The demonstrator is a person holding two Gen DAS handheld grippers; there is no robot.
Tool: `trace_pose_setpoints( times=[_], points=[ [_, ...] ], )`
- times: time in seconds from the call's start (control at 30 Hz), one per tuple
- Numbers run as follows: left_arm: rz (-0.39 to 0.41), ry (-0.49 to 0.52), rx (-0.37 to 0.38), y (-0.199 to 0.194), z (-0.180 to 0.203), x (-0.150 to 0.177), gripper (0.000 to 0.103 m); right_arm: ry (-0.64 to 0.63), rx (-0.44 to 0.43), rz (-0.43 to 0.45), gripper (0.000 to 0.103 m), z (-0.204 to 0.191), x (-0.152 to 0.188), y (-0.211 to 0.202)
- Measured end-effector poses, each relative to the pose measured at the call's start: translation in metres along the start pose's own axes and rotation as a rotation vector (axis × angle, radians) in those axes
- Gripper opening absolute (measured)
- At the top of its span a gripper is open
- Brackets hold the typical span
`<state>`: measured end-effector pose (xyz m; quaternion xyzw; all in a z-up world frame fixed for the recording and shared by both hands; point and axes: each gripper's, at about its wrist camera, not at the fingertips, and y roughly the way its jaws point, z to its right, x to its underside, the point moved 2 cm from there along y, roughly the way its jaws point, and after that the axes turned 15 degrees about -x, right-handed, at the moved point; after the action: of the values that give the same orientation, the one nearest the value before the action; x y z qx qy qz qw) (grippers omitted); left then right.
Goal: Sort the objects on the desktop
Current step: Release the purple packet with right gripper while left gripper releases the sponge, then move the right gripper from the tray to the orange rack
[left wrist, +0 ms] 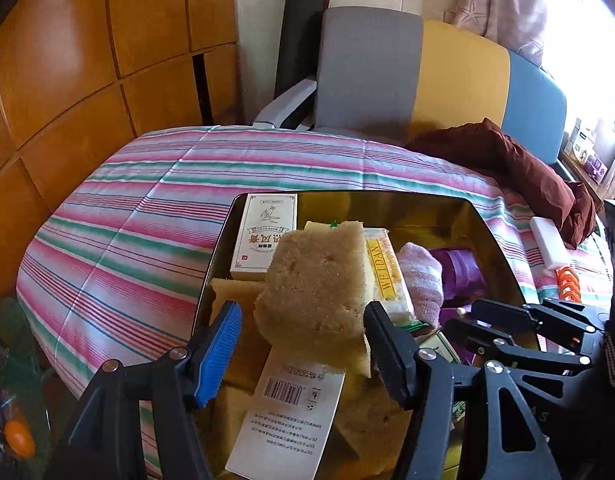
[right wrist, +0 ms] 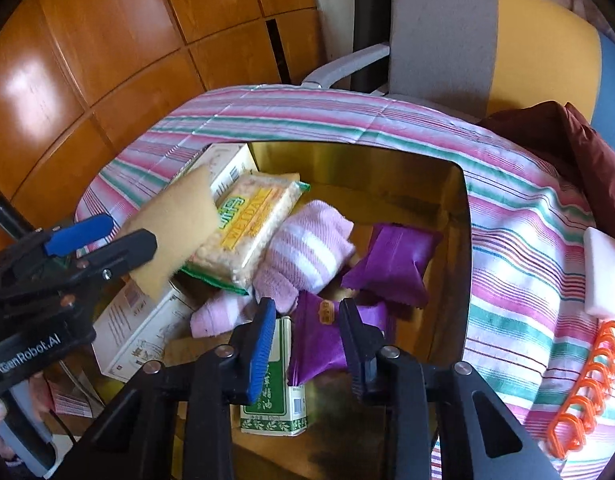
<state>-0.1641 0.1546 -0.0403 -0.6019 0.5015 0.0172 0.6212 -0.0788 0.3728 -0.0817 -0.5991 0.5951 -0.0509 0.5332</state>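
Sponge (left wrist: 315,280) sits mid-frame, pinched in my left gripper (left wrist: 303,344) above the tin (right wrist: 459,216). "WEIDAN" marks the cracker pack (right wrist: 243,228). My right gripper (right wrist: 307,344) straddles a purple packet (right wrist: 323,340); whether it pinches, I cannot tell.

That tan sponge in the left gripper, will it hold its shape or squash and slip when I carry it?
The sponge looks porous and soft, so it probably squashes between the left gripper fingers. It likely weighs little for its bulk. Its rough surface should resist slipping, though it may flex and wobble.
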Motion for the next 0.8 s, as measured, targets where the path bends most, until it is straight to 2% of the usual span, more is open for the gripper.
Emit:
trace_pose_setpoints(
  times=[0.2,0.4,0.63,0.8],
  points=[
    [-0.005,0.006,-0.009,0.005,0.002,0.0,0.064,-0.006,0.005,0.031,0.034,-0.002,-0.002,-0.008],
    [-0.011,0.002,-0.015,0.008,0.003,0.0,0.064,-0.012,0.0,0.0,0.034,-0.003,0.001,-0.001],
    [0.011,0.0,-0.022,0.002,0.003,-0.001,0.064,0.039,-0.017,0.065,0.034,0.006,-0.007,-0.02],
    [0.038,-0.012,-0.024,-0.008,-0.001,-0.003,0.064,0.049,-0.007,0.078,0.034,0.007,-0.008,-0.023]
  ],
)
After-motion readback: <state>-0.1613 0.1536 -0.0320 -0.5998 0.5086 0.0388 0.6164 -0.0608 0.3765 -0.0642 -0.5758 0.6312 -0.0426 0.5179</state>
